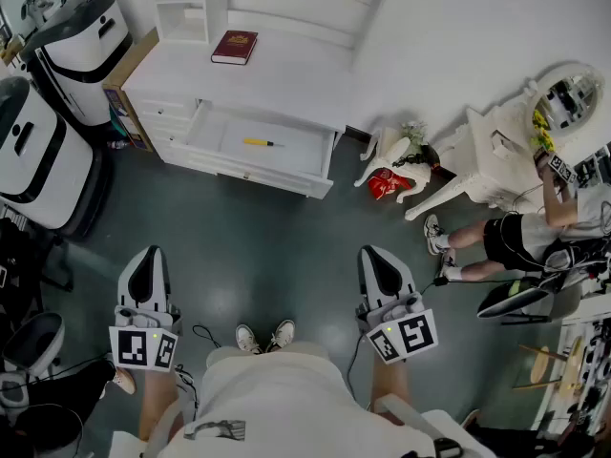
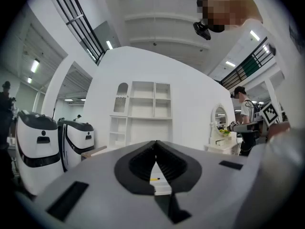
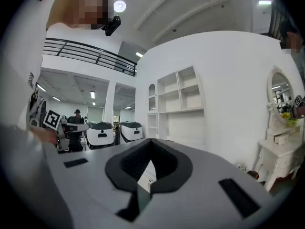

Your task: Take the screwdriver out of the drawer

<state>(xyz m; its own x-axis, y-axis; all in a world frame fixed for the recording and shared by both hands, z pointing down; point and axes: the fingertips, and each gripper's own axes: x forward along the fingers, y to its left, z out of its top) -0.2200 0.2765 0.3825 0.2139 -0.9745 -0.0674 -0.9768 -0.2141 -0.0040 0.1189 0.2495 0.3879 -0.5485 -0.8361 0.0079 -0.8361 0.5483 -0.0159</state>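
Observation:
A yellow-handled screwdriver [image 1: 258, 142] lies in the open white drawer [image 1: 215, 132] of a white desk [image 1: 286, 74], far ahead of both grippers. My left gripper [image 1: 147, 254] is held low at the left and my right gripper [image 1: 375, 253] low at the right, both pointing toward the desk. In the left gripper view the left gripper [image 2: 155, 144] has its black jaws shut with nothing between them, and the screwdriver [image 2: 155, 179] shows small through the gap below. The right gripper [image 3: 151, 142] is likewise shut and holds nothing in the right gripper view.
A red book [image 1: 234, 46] lies on the desk top. Two white-and-black machines [image 1: 43, 132] stand at the left. A person [image 1: 535, 232] sits by a white vanity table [image 1: 496, 160] at the right, with a red-and-white object [image 1: 387, 184] on the floor between.

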